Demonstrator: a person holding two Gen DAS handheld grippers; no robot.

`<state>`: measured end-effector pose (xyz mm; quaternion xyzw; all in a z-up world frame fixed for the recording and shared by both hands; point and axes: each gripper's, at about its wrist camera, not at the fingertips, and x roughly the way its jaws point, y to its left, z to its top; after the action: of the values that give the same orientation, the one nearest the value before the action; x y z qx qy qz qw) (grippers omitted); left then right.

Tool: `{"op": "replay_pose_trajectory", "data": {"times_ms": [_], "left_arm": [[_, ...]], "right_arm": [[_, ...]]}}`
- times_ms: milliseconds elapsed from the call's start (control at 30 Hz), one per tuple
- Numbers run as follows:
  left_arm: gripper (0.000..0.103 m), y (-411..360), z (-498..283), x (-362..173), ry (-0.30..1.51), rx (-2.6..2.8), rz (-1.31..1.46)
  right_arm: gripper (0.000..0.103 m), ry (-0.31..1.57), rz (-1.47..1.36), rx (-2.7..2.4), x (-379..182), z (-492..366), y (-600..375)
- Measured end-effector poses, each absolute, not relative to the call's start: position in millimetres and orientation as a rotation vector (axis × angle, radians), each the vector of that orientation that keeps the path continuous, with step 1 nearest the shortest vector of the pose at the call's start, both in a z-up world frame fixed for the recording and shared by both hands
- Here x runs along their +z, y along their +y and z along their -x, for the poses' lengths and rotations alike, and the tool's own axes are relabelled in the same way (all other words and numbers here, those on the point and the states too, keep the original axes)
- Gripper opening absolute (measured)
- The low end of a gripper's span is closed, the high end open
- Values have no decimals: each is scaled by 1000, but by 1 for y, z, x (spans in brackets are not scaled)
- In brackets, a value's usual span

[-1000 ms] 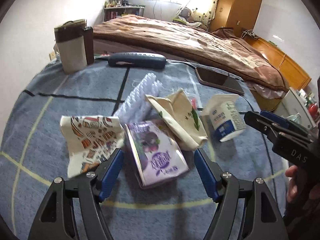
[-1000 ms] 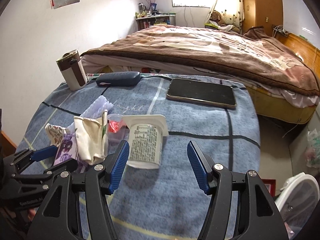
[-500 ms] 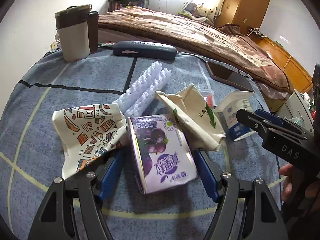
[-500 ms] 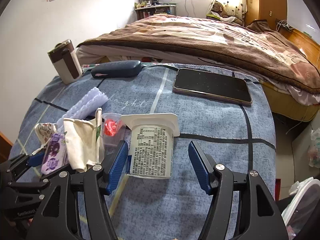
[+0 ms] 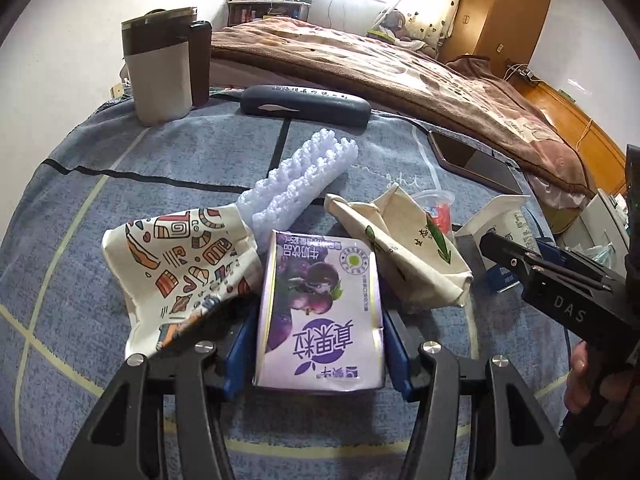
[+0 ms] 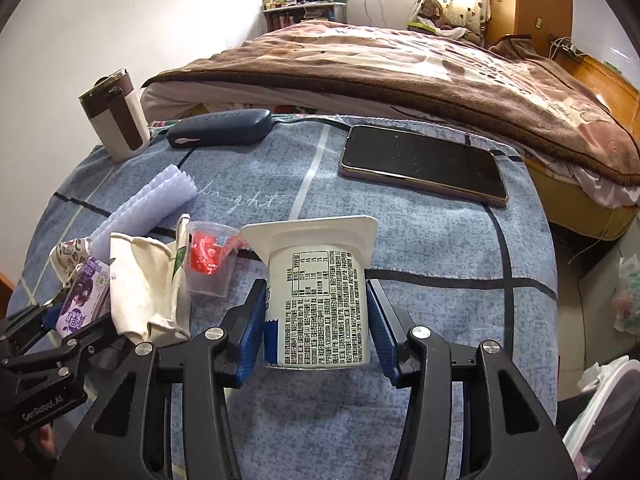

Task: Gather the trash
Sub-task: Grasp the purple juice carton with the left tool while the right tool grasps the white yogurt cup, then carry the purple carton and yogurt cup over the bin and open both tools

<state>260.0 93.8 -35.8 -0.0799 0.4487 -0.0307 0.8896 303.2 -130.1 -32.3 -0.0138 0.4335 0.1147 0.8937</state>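
Observation:
A purple milk carton point(image 5: 320, 292) lies flat on the blue blanket-covered table point(image 5: 120, 184). My left gripper point(image 5: 319, 316) is closing on it, and both blue pads touch its long sides. A white yogurt cup point(image 6: 320, 280) lies on its side, rim pointing away. My right gripper point(image 6: 316, 292) is closing on it too, its pads against the cup's wall. Around the carton lie a crushed patterned paper cup point(image 5: 180, 268), a crushed cream paper cup point(image 5: 404, 256) and a white foam net point(image 5: 300, 188). A small clear cup with red inside point(image 6: 208, 256) lies left of the yogurt cup.
At the table's far edge stand a brown-and-cream thermos mug point(image 5: 160, 68), a dark glasses case point(image 5: 304, 108) and a phone point(image 6: 424, 164). Behind it is a bed with a brown blanket point(image 6: 400, 68). A white bin point(image 6: 600, 420) sits on the floor at lower right.
Both grippers moved forward and down around their objects, then narrowed. The left pads now touch the carton, and the right pads touch the yogurt cup.

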Motion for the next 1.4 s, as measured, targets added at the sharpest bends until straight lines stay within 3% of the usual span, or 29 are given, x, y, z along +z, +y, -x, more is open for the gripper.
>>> {"op": "replay_pose_trajectory", "data": {"times_ms": [700, 1400], "left_arm": [[58, 127, -213, -12, 848, -20, 196], [58, 99, -163, -11, 885, -183, 159]], "right_arm": [[50, 842, -40, 200, -19, -276, -167], [50, 834, -60, 219, -20, -241, -185]]}}
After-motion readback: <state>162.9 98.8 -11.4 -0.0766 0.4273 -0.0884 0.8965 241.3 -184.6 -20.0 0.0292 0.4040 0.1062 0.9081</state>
